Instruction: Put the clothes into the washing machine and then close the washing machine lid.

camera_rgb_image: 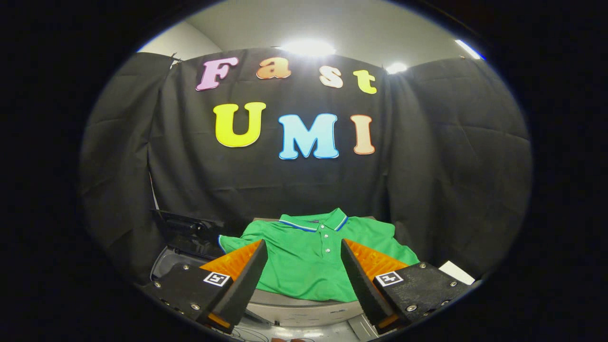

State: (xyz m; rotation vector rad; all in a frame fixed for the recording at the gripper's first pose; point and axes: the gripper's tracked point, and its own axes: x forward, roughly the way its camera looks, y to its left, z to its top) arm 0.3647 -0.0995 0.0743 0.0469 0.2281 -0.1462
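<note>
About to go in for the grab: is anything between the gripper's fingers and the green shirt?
Nothing visible is. The gripper is open, and the green polo shirt lies spread flat just ahead of and between the fingers, on a light grey surface. A dark raised lid sits off to the shirt's left, outside the path.

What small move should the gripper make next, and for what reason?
Probably ease forward and down onto the green shirt. The gripper is open with nothing between its fingers, and the shirt lies spread flat just ahead of them, beside the washing machine with its raised lid.
</note>
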